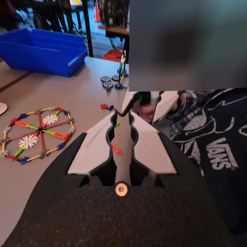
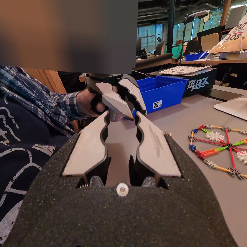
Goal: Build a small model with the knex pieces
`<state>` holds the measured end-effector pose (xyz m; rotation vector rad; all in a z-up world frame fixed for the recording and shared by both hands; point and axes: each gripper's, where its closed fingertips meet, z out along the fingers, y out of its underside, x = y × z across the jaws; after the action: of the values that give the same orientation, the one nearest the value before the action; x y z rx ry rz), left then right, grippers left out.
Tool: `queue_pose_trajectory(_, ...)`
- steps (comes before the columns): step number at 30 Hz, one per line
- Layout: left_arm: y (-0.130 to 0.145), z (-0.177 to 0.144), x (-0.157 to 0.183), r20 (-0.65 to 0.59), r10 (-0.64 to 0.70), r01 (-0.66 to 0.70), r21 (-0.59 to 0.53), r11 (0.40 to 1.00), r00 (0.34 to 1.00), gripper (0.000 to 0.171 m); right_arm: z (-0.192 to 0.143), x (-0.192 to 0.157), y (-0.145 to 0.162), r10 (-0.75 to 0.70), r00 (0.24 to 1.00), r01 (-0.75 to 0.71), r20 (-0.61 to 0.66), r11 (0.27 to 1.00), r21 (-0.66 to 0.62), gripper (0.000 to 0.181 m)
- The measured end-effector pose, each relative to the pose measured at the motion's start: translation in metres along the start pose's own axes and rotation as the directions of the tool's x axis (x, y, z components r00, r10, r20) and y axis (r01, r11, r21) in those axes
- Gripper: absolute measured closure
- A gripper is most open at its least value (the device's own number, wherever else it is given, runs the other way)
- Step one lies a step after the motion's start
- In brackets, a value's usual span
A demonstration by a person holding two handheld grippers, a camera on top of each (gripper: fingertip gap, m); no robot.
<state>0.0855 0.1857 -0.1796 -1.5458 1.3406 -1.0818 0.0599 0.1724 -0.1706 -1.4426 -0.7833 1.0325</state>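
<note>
Both grippers, left (image 1: 122, 113) and right (image 2: 121, 115), hang empty over the grey table (image 1: 66, 93), tongs apart.
Spoked wheel (image 1: 38, 131) lies flat nearby; printed tag on blue bin (image 2: 161, 92) shows only from the right wrist.

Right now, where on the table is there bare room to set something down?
Bare table lies between the blue bin and the rod-and-connector wheel, and ahead of the right tongs toward the bin. It is crowded around the small grey wheels and the loose pieces between the left tongs.
</note>
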Motion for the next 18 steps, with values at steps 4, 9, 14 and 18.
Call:
queue_pose_trajectory(4,-0.006,-0.001,0.001,0.042,0.028,-0.030,0.052,0.998,0.999,0.157,-0.001,-0.002,-0.004,-0.032,0.999,0.032,0.003,0.999,0.023,0.144)
queue_pose_trajectory(9,-0.006,-0.001,0.003,0.067,0.103,-0.104,0.013,0.994,0.992,0.157,-0.002,-0.003,-0.004,-0.056,0.998,0.056,0.010,0.998,0.026,0.143)
queue_pose_trajectory(14,-0.012,-0.008,0.002,0.123,0.170,-0.174,0.028,0.984,0.978,0.155,-0.008,-0.004,-0.013,-0.073,0.997,0.073,0.002,0.994,0.085,0.144)
queue_pose_trajectory(18,-0.016,-0.008,0.008,0.144,0.187,-0.196,0.048,0.979,0.972,0.157,-0.007,-0.005,-0.012,-0.086,0.996,0.085,0.002,0.993,0.084,0.145)
